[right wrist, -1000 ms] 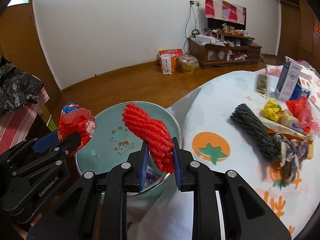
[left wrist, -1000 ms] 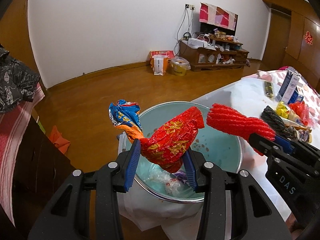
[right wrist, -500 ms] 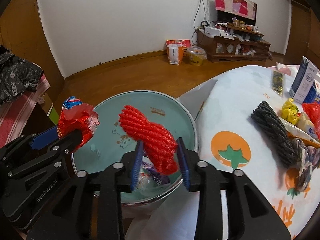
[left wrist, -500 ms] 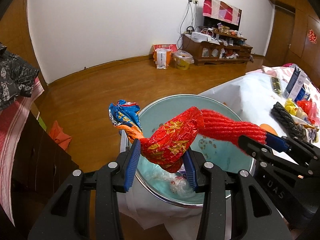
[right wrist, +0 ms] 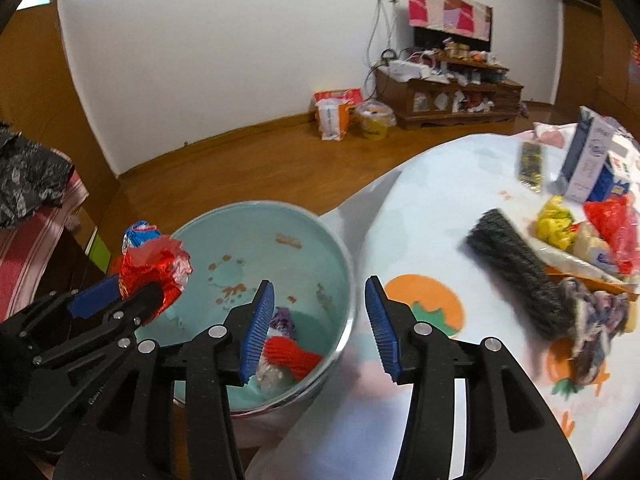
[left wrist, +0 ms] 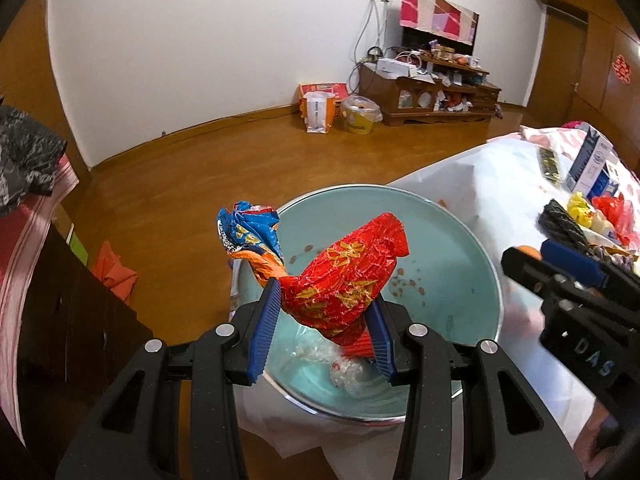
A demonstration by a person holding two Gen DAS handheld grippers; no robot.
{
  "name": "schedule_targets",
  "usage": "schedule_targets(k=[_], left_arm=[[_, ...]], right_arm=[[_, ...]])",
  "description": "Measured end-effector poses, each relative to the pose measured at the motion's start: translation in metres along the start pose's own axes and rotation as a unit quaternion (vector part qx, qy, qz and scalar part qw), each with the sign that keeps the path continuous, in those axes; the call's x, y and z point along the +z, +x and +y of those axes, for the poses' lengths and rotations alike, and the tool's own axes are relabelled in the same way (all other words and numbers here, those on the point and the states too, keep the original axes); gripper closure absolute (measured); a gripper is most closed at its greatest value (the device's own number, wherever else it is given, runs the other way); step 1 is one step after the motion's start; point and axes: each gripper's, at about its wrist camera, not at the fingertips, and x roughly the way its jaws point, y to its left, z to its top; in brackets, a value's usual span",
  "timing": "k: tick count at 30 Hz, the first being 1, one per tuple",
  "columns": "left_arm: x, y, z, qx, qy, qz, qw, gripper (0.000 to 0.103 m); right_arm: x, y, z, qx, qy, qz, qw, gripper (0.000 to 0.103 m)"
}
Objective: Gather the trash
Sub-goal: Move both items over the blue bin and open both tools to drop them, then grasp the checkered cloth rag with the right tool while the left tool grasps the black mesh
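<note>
My left gripper (left wrist: 324, 328) is shut on a crumpled red and gold wrapper (left wrist: 344, 280) with a blue and orange end, held over the teal basin (left wrist: 452, 240). It also shows in the right wrist view (right wrist: 152, 268). My right gripper (right wrist: 320, 324) is open and empty above the basin's right rim (right wrist: 348, 280). The red foam net (right wrist: 290, 356) lies at the basin's bottom with clear plastic scraps. In the left wrist view the right gripper (left wrist: 568, 276) is at the right.
The round table (right wrist: 432, 208) with a white printed cloth holds a dark foam net (right wrist: 516, 272), a yellow wrapper (right wrist: 556, 220), a red bag (right wrist: 612, 220), a milk carton (right wrist: 588, 160) and a small packet (right wrist: 532, 164). Dark furniture (left wrist: 60, 320) stands left of the basin.
My right gripper opened and the red foam net dropped into the basin. The gripper then shifted right, toward the table. The left gripper kept its hold on the wrapper.
</note>
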Motion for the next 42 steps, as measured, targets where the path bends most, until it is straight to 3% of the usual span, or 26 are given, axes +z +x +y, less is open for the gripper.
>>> schedule_targets(k=[5,7,19,31,42], left_arm=[[0.002,0.006,-0.009,-0.002,0.008,0.003,1.0,0.056],[0.003,0.006,-0.01,0.007,0.01,0.0,0.9999,0.041],[0.001,-0.015,-0.009,0.021,-0.005,-0.013,0.9997,0.029],[-0.008,-0.046,-0.043,-0.013,0.023,-0.026,0.9993,0.027],[-0.023,-0.054,-0.097,-0.042,0.069,-0.019,0.9966,0.028]], right_arm=[[0.0,-0.006,-0.013,-0.01,0.021,-0.007,1.0,0.055],[-0.001,-0.007,-0.015,-0.011,0.023,-0.008,1.0,0.055],[-0.005,-0.026,-0.022,-0.015,0.031,-0.021,0.999,0.047],[-0.028,-0.062,-0.065,-0.049,0.061,-0.033,0.996,0.047],[-0.071,-0.096,-0.153,-0.12,0.128,-0.036,0.984,0.047]])
